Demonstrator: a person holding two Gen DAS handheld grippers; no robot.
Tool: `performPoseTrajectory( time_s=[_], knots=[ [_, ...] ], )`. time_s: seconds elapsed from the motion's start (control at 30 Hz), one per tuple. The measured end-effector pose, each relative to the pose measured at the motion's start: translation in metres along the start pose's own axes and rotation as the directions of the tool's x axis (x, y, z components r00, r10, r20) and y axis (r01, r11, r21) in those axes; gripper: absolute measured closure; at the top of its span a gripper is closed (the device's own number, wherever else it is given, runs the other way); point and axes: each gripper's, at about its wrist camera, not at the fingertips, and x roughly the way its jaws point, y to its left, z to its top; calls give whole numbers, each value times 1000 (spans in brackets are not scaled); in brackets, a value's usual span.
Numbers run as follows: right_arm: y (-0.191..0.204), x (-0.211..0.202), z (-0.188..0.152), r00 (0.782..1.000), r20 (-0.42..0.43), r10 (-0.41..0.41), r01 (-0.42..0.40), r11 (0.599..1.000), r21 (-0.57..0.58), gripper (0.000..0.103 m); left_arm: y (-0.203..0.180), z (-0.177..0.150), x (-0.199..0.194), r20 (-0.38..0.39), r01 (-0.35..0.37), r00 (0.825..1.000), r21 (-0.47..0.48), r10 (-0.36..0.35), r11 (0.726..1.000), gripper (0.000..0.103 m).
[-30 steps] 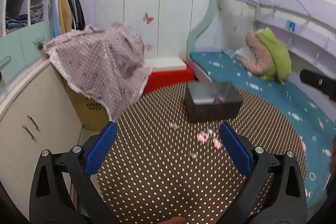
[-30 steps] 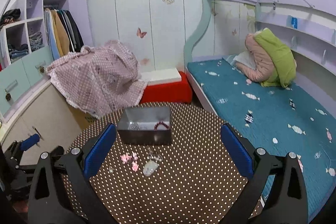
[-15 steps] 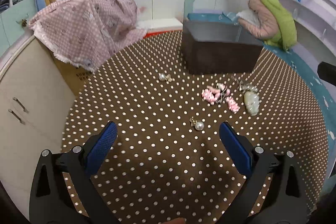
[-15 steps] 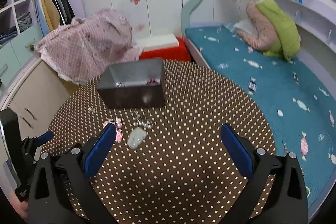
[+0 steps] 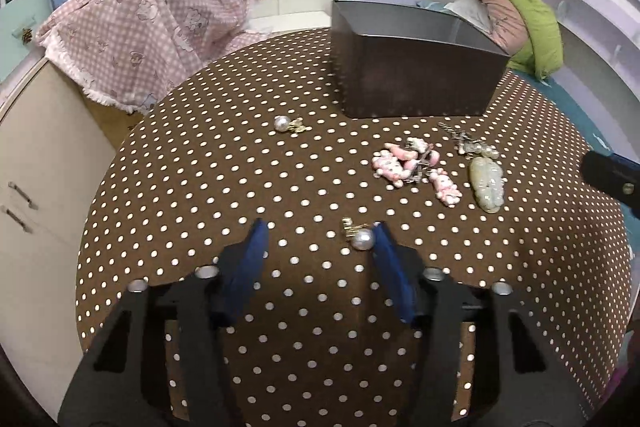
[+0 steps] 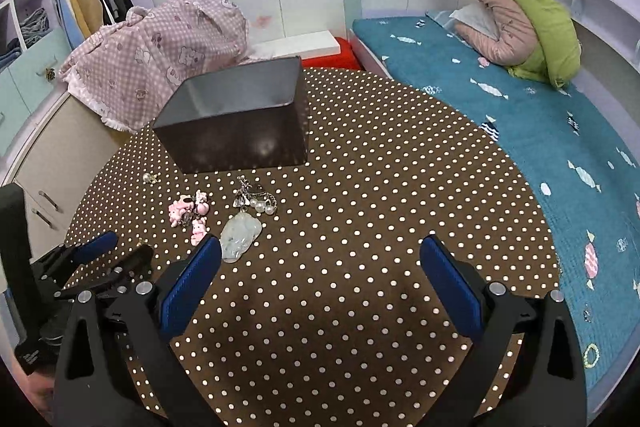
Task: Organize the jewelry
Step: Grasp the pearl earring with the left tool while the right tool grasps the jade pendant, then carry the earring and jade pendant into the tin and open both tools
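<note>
- Since a second ago both grippers have dropped toward the round polka-dot table (image 5: pixel 200 187), so the jewelry now looms large; the left gripper (image 5: pixel 318 233), then spread wide, has narrowed its jaws about the near pearl earring (image 5: pixel 362 237).
- One table, brown with white dots, bears everything; one bed (image 6: pixel 520 131) with a teal cover lies beside it on the right, and one pink checked cloth (image 6: pixel 160 55) is draped over the cabinet behind.
- One dark metal box (image 5: pixel 412 83) stands open-topped at the far side of the table; from these angles its contents cannot be seen.
- Two grippers: the left one's jaws are closing, the pearl touching the right blue pad while the left pad stands clear. The right gripper (image 6: pixel 320 253) is spread wide over bare cloth, holding nothing.
- One pale green jade pendant (image 6: pixel 241 233) lies just beside the right gripper's left pad.
- One cluster of pink charms (image 5: pixel 412 167) sits left of the pendant; one silver piece with small pearls (image 6: pixel 256 199) lies between the pendant and the box.
- Two pearl earrings: the near one, and a second pearl earring (image 5: pixel 288 125) near the box's left corner.
- Only the left wrist view shows the near pearl; in the right wrist view the left gripper's fingers cover it. Only the right wrist view shows the bed's full length.
</note>
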Motion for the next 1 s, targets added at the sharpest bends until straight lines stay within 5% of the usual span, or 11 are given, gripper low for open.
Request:
performPoseTrajectory(
  time_s=[0.17, 0.43, 0.63, 0.7, 1.0],
  knots=[
    [9, 14, 0, 1000, -22, 15, -16, 1000, -20, 7, -7, 1, -3, 1, 51, 999, 21, -51, 998, 92],
    [36, 48, 3, 996, -81, 43, -49, 996, -72, 12, 2, -5, -16, 21, 84, 996, -9, -84, 996, 92],
    [56, 59, -2, 998, -68, -15, 3, 985, -173, 49, 16, -3, -28, 47, 81, 996, -29, -80, 996, 92],
    [59, 56, -3, 998, -65, -7, -6, 978, -208, 75, 20, -1, -31, 54, 83, 995, -32, -81, 996, 92],
    [34, 41, -13, 995, -79, 58, -70, 985, -161, 75, 24, -1, -40, 65, 92, 994, -39, -90, 995, 92]
  ],
)
